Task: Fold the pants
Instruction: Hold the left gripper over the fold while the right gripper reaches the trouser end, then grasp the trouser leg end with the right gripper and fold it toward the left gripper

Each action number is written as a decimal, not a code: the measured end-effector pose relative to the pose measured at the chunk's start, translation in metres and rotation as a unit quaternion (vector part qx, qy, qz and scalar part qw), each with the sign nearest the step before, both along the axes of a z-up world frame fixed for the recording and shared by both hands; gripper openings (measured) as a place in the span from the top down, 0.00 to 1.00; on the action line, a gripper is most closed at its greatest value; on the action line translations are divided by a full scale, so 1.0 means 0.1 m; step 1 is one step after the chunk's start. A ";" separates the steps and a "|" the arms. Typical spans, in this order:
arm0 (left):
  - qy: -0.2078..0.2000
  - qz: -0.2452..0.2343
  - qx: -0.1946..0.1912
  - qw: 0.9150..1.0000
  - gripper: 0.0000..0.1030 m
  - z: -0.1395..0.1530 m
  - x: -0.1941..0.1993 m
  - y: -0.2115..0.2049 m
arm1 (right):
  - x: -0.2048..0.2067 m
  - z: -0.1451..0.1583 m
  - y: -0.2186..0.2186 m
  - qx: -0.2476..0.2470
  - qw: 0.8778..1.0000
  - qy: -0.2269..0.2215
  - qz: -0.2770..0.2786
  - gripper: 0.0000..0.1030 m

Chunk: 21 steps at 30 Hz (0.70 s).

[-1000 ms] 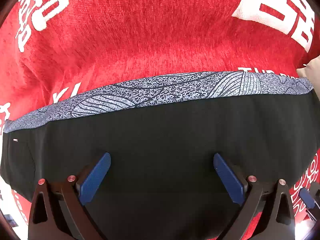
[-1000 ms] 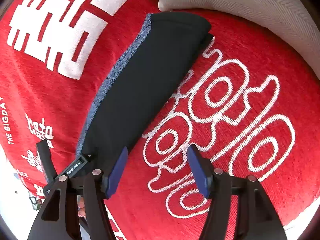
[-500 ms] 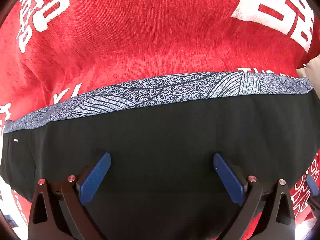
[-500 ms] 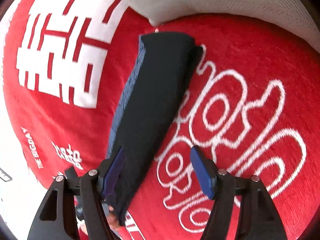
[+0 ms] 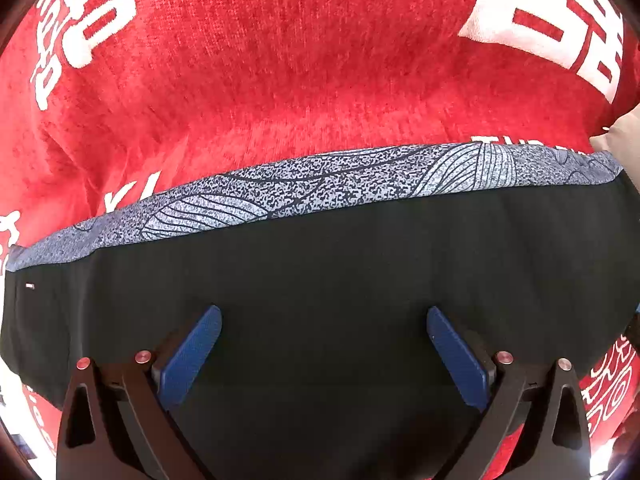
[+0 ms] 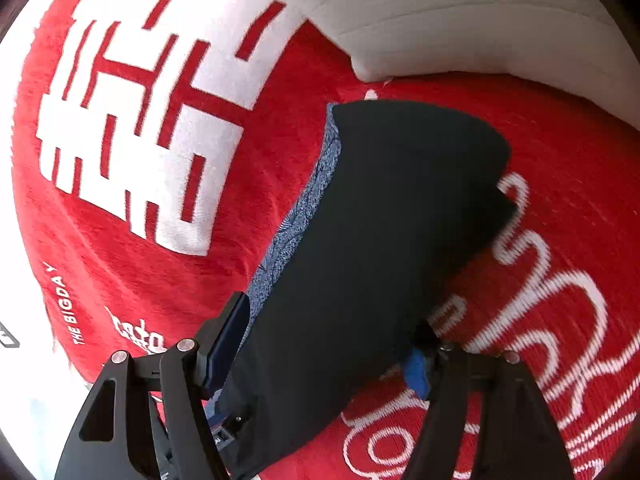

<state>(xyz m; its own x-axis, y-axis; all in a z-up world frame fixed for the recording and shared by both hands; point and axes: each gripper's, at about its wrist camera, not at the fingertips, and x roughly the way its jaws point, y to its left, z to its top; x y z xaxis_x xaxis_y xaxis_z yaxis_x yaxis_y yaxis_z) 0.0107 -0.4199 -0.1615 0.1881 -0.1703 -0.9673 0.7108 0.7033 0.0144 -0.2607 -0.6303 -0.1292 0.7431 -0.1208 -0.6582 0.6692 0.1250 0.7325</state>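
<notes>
Pants (image 5: 320, 280) lie long, side to side, under the wide-apart left gripper (image 5: 324, 344). Only the right view shows the pillow (image 6: 460, 20); right gripper (image 6: 328, 344) spread apart.

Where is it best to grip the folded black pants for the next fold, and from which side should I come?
Probably the near short end of the pants, approached along their length: the right hand-held gripper already straddles that narrow end there.

Pants (image 6: 384, 248) lay on blanket (image 6: 152, 264), cushion (image 6: 460, 20) behind pants' far end, left gripper (image 5: 324, 344) over pants, right gripper (image 6: 332, 344) straddling pants' near end.
</notes>
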 end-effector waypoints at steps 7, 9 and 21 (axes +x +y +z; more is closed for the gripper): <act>0.030 -0.008 -0.029 0.999 0.26 0.32 -0.15 -0.11 | 0.15 0.22 -0.01 -0.025 0.993 0.106 0.036 0.82; 0.032 -0.018 -0.049 0.998 0.26 0.39 -0.26 -0.21 | 0.23 0.36 0.05 -0.060 0.990 0.119 0.053 0.82; -0.005 -0.086 -0.064 0.994 0.25 0.14 -0.60 -0.35 | 0.89 1.05 0.61 -0.234 0.936 0.196 0.177 0.84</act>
<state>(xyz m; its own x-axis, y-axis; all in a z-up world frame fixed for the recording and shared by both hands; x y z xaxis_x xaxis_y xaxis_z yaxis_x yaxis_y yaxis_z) -0.0496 -0.4552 -0.1473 0.1552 -0.3219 -0.9340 0.8207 0.5682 -0.0594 -0.1717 -0.5691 -0.0247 0.5038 -0.2550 -0.8253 0.7305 0.6357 0.2495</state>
